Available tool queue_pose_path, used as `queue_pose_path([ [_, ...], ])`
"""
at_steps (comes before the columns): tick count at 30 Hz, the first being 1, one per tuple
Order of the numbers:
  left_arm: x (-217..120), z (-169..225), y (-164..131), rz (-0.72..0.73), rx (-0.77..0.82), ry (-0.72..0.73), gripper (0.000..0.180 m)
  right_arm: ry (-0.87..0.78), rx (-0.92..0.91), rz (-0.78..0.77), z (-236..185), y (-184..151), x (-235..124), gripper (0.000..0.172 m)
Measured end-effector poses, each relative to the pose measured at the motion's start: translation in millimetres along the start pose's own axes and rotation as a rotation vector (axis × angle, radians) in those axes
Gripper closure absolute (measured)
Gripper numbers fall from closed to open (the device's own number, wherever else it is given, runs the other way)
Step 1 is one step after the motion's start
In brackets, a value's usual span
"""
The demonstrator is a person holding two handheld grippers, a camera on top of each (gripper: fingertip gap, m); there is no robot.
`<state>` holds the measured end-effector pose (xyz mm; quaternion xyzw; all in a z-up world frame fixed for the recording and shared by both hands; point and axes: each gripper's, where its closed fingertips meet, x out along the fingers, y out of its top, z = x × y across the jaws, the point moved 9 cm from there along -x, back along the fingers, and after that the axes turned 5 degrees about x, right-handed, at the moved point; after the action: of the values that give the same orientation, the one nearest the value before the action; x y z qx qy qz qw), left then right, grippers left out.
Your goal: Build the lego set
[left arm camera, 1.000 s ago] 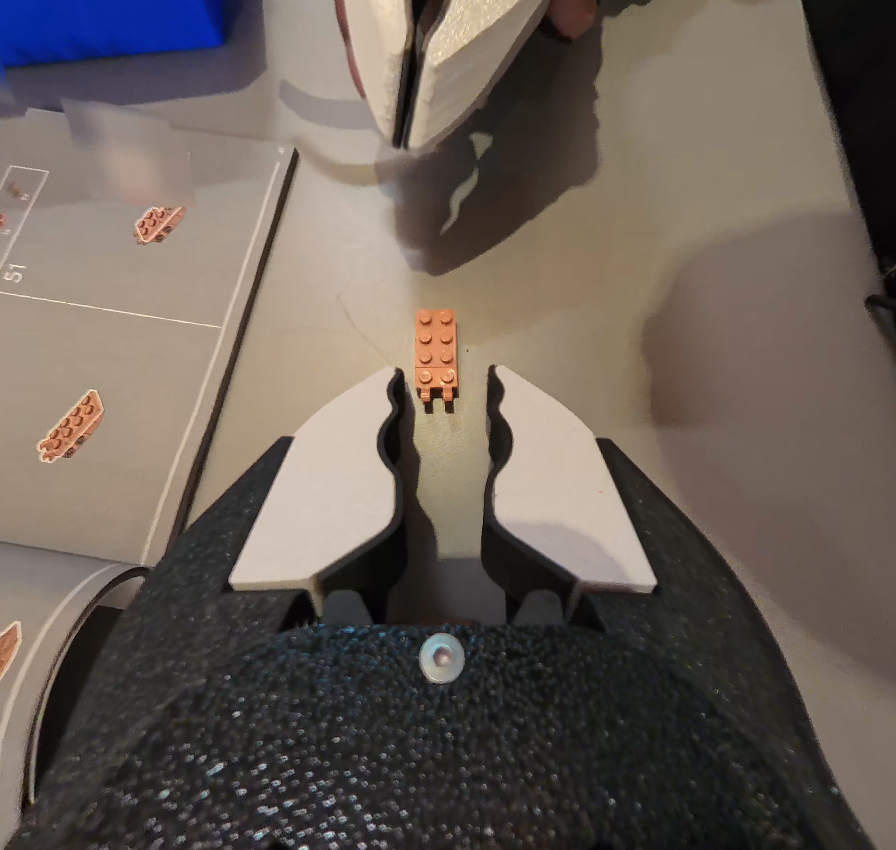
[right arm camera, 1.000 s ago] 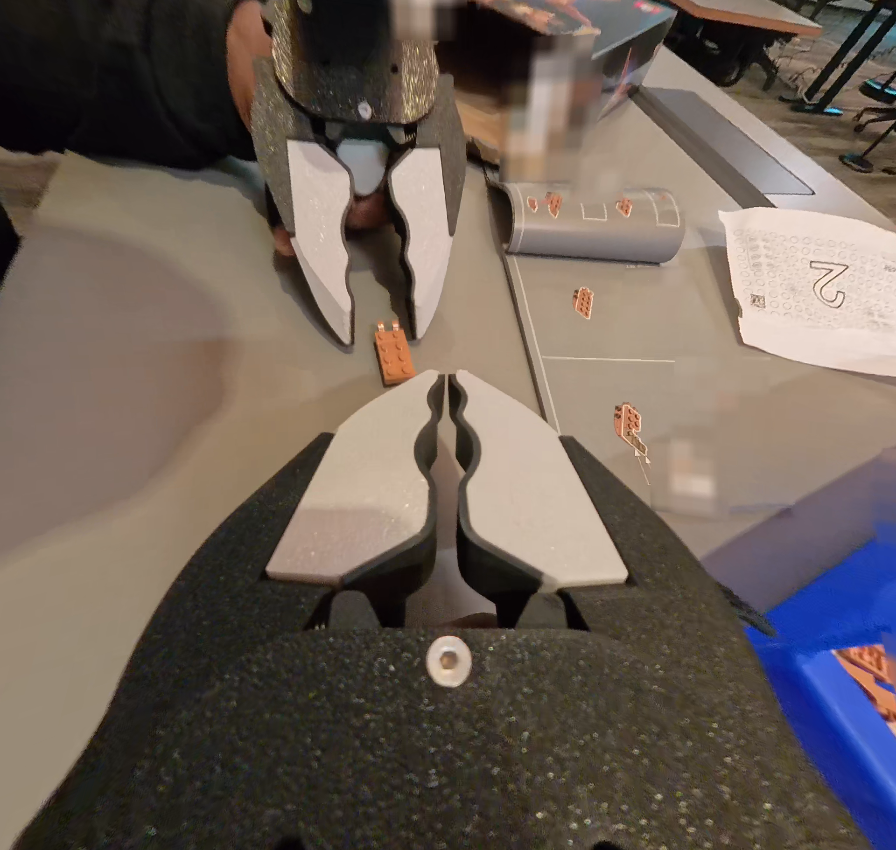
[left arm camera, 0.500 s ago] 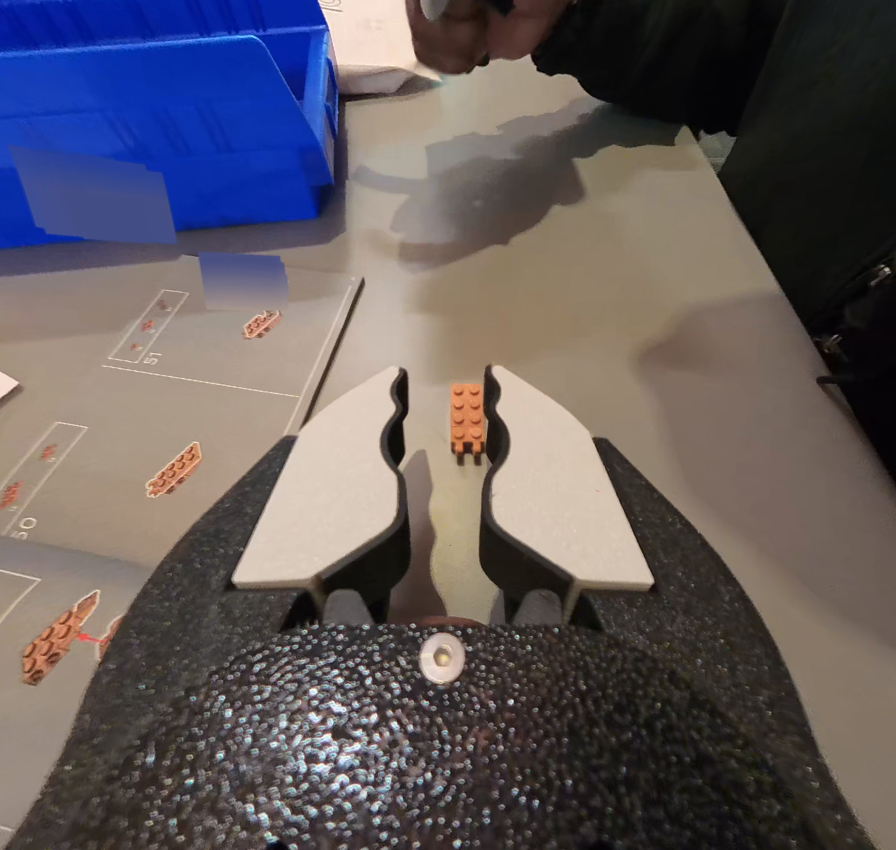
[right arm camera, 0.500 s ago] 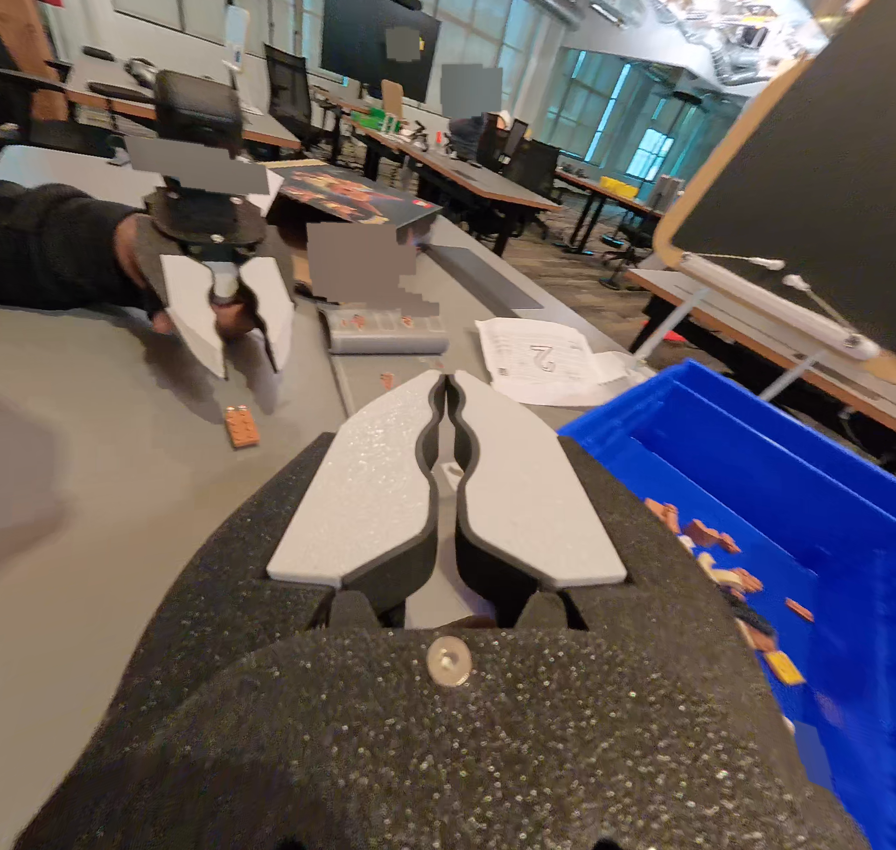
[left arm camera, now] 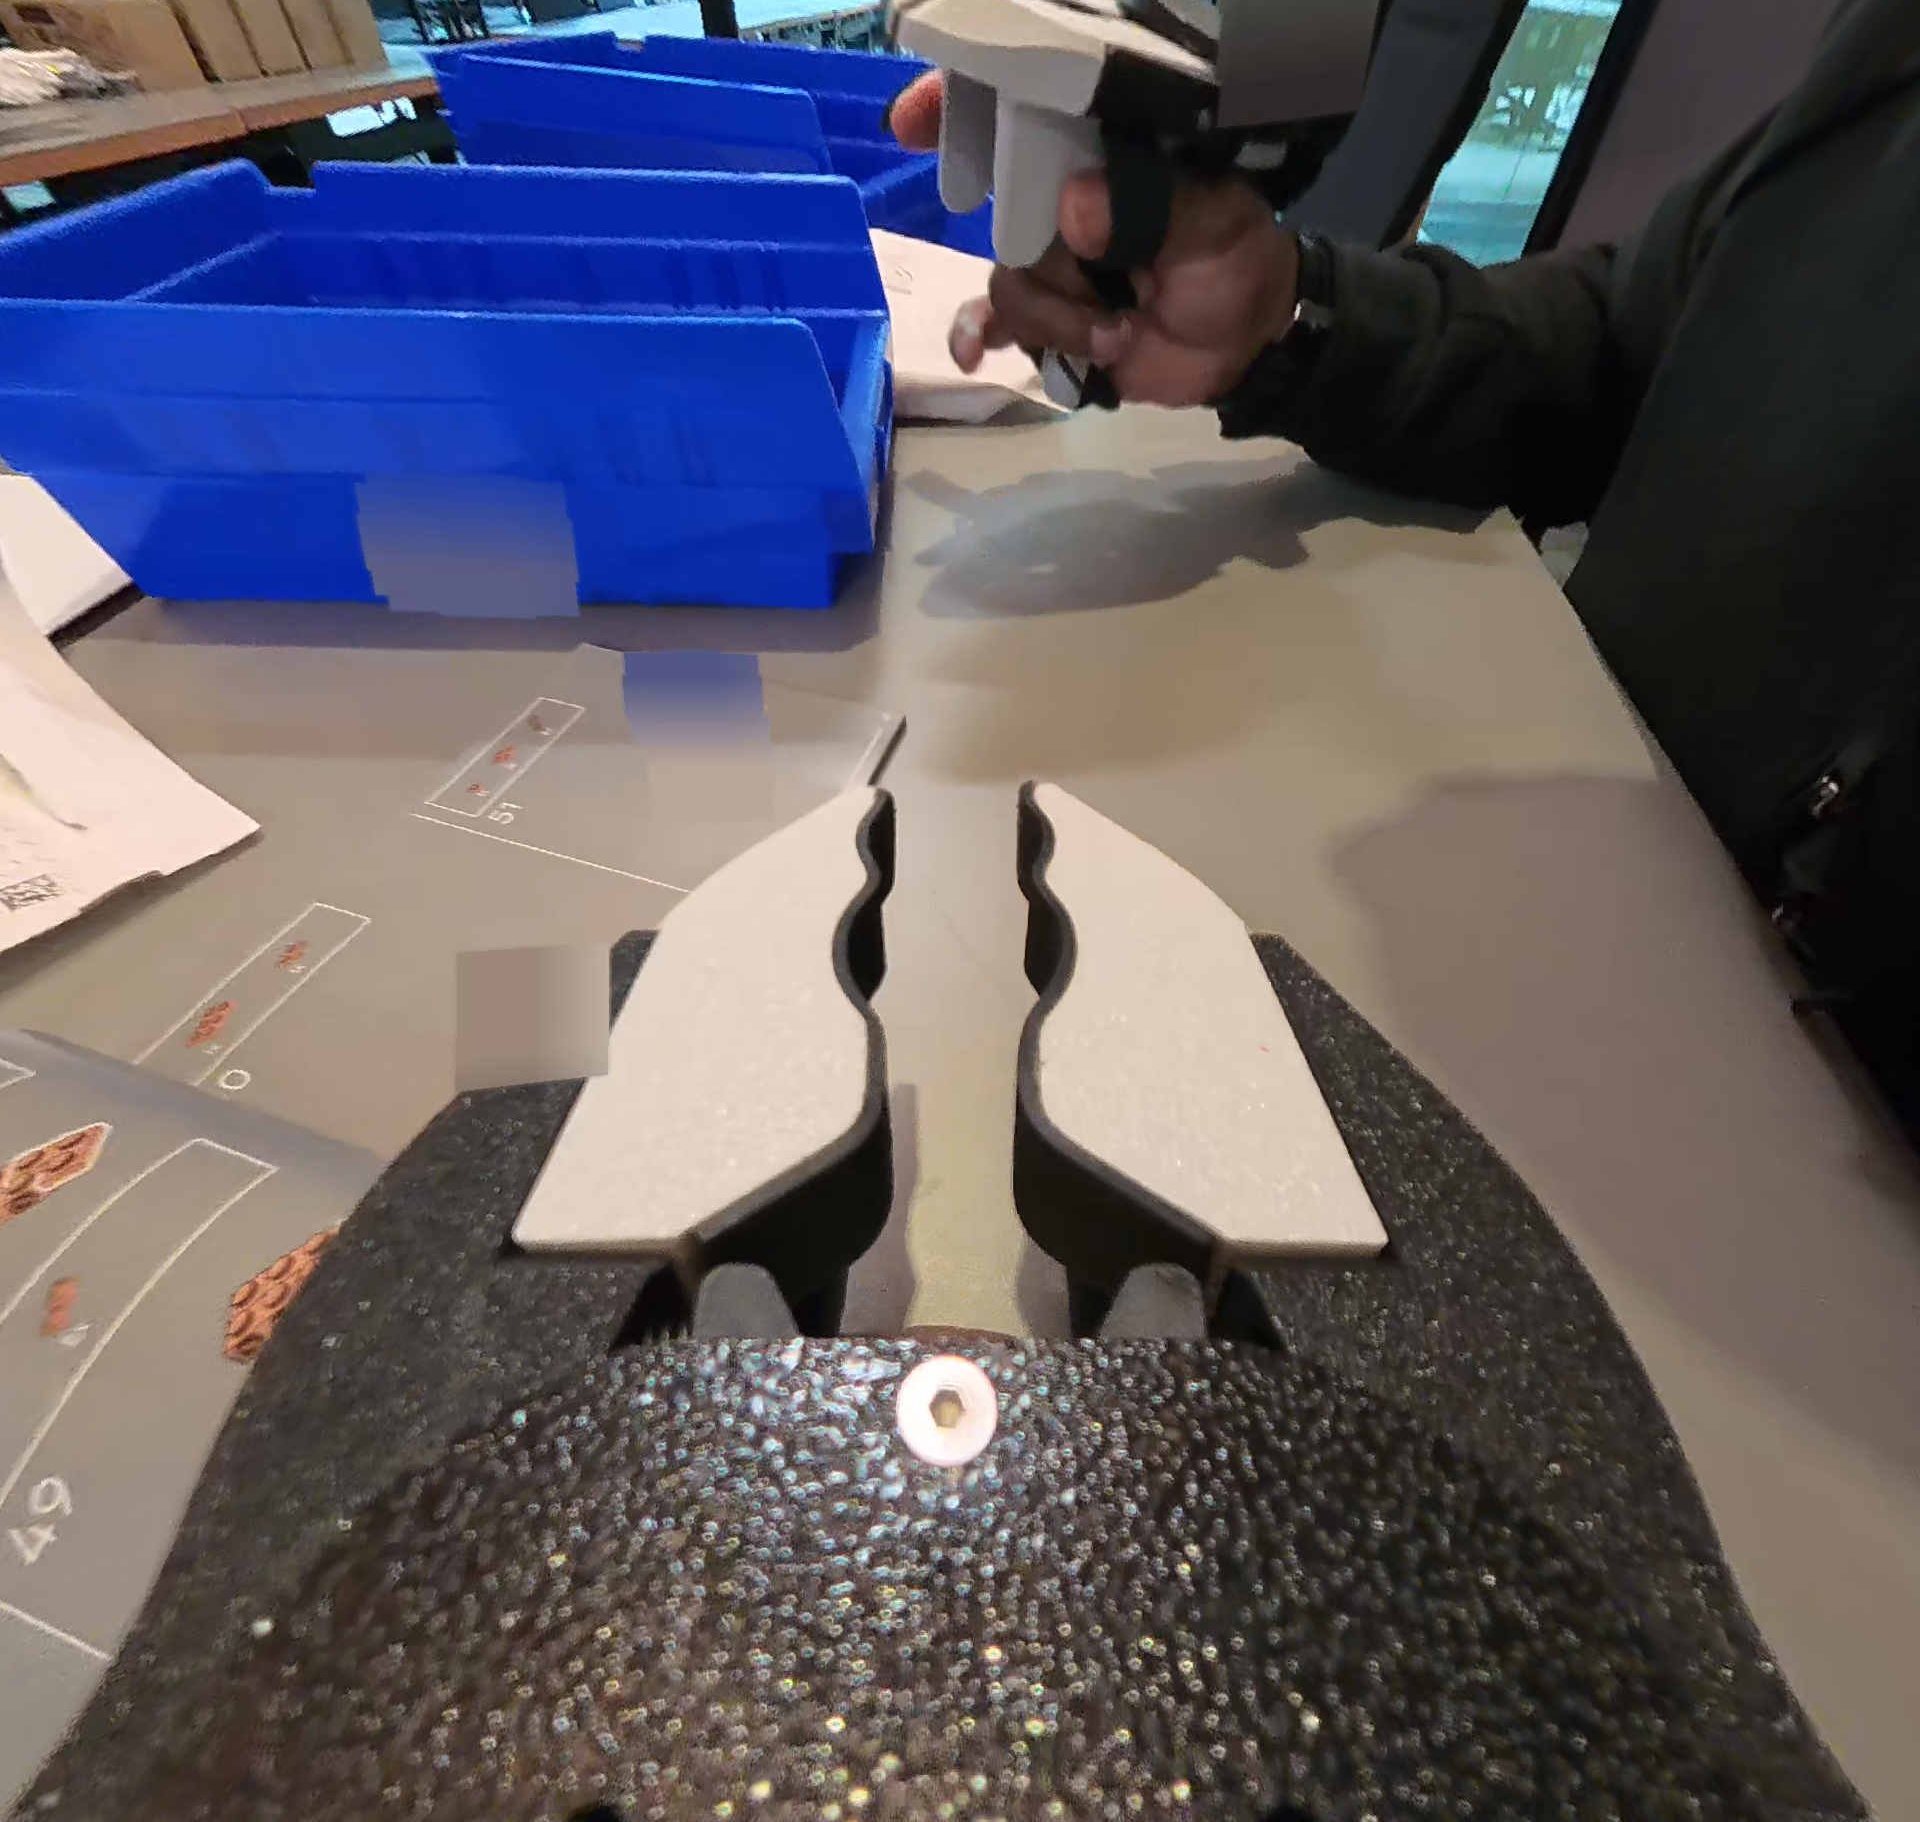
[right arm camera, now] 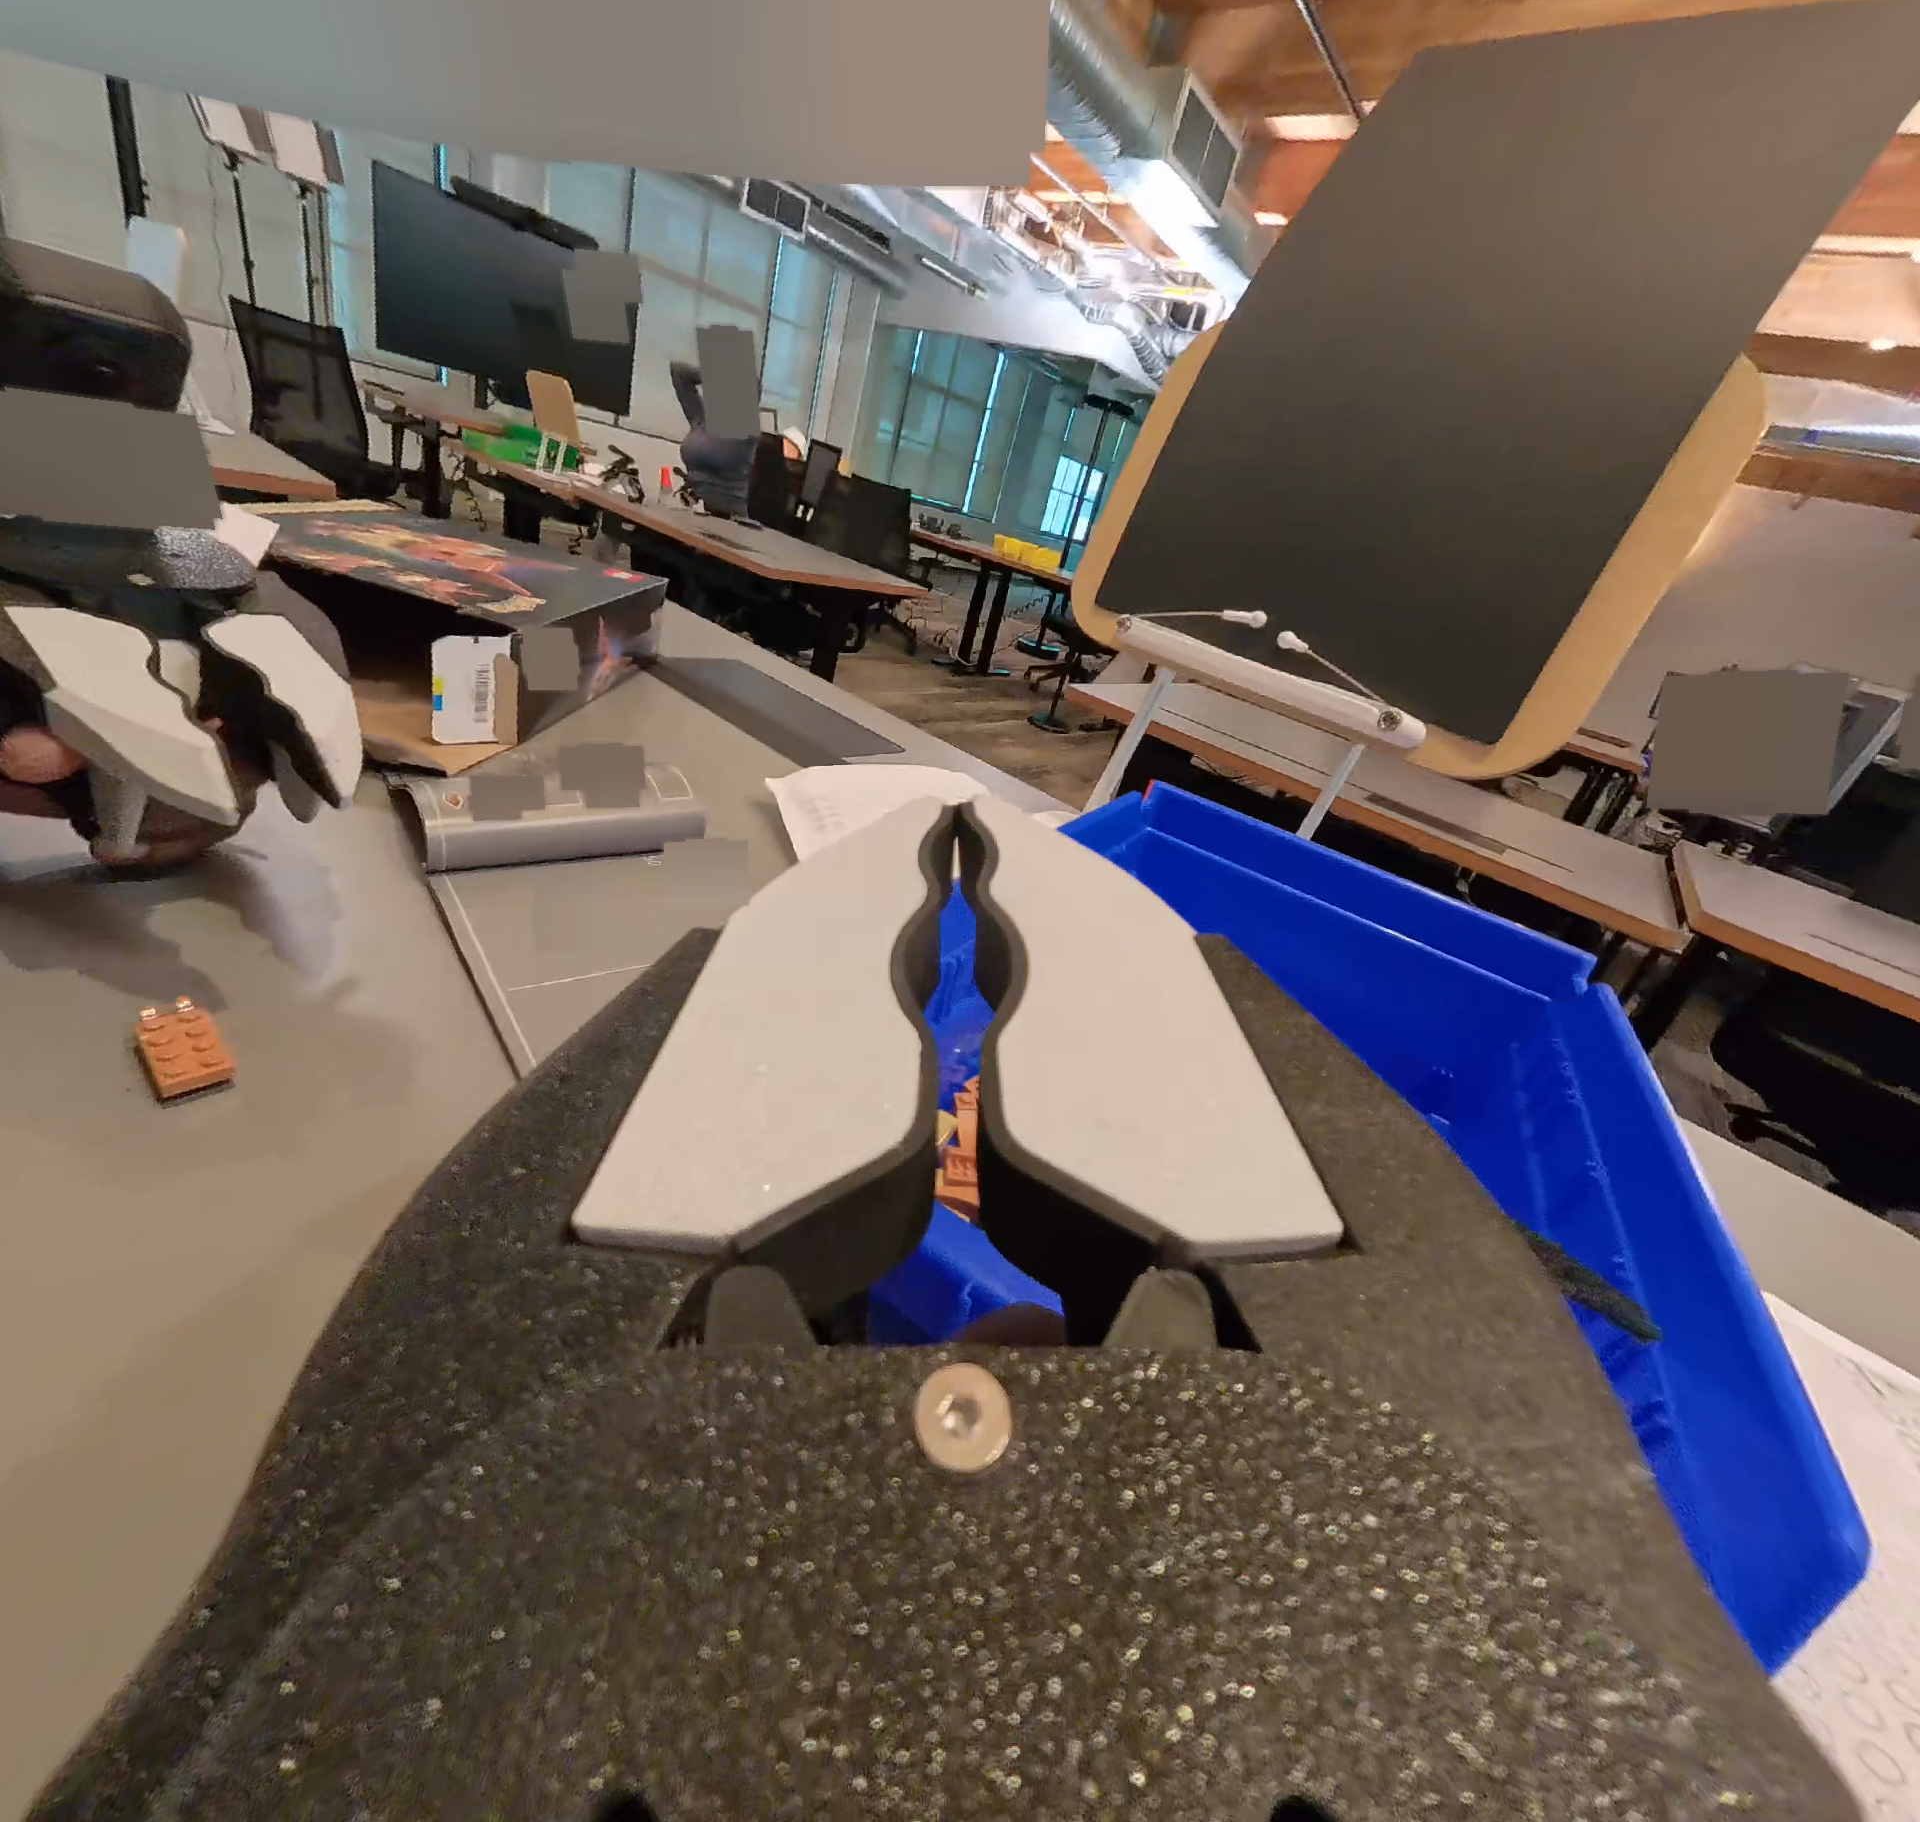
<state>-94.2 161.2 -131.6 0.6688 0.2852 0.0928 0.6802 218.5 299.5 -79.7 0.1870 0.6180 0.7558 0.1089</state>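
Observation:
My left gripper (left arm camera: pixel 956 793) is open with only bare grey table (left arm camera: pixel 1195 692) between its fingers. The right wrist view shows it (right arm camera: pixel 281 806) raised off the table at the far left, empty. A small orange studded plate (right arm camera: pixel 185 1050) lies flat on the table below and in front of it, out of the left wrist view. My right gripper (right arm camera: pixel 956 811) is shut, with nothing seen between its pads, and hangs over a blue bin (right arm camera: pixel 1455 993) with orange pieces (right arm camera: pixel 956 1138) inside. In the left wrist view a hand holds it (left arm camera: pixel 987 229) up above the table.
Blue bins (left arm camera: pixel 447 401) stand at the back left of the table. A grey instruction booklet (left arm camera: pixel 312 837) lies open in front of them, with white paper sheets (left arm camera: pixel 94 806) at the left. An open cardboard box (right arm camera: pixel 468 619) stands behind the booklet. A person's dark sleeve (left arm camera: pixel 1507 370) reaches in from the right. The left gripper's tips are roughly 25 cm from the right gripper's. The right gripper is farther from the small orange studded plate (right arm camera: pixel 185 1050), some 25 cm, than the left, some 7 cm.
The orange plate stood between my left fingers half a second ago; the left gripper has lifted away without it. The right gripper, still shut, has swung right over the blue bin.

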Motion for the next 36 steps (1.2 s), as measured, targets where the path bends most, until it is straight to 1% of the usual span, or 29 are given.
queue_pose_path([
  [4, -4.2, -2.7, 1.3, 0.049, -0.016, 0.019, 0.161, 0.012, 0.041, 0.008, 1.6, -2.4, -2.7, 0.171],
  [9, -7.1, -4.7, 1.9, 0.081, -0.028, 0.038, 0.164, -0.020, 0.062, -0.057, 7.3, -7.0, -3.4, 0.172],
  [14, -7.4, -6.5, 1.5, 0.076, -0.045, 0.058, 0.164, -0.039, 0.052, -0.134, 13.8, -15.3, -4.6, 0.172],
  [23, -6.5, -7.4, 0.7, 0.058, -0.061, 0.070, 0.160, -0.092, 0.055, -0.173, 24.8, -19.0, -10.0, 0.172],
  [26, -5.0, -7.5, 0.3, 0.044, -0.059, 0.074, 0.160, -0.108, 0.048, -0.207, 26.1, -22.2, -9.3, 0.172],
  [31, -1.8, -7.3, -0.5, 0.012, -0.058, 0.067, 0.165, -0.118, 0.068, -0.282, 27.2, -29.1, -6.7, 0.172],
  [36, 2.2, -6.1, -1.3, -0.025, -0.046, 0.061, 0.166, -0.048, 0.076, -0.424, 36.2, -29.6, 1.0, 0.171],
])
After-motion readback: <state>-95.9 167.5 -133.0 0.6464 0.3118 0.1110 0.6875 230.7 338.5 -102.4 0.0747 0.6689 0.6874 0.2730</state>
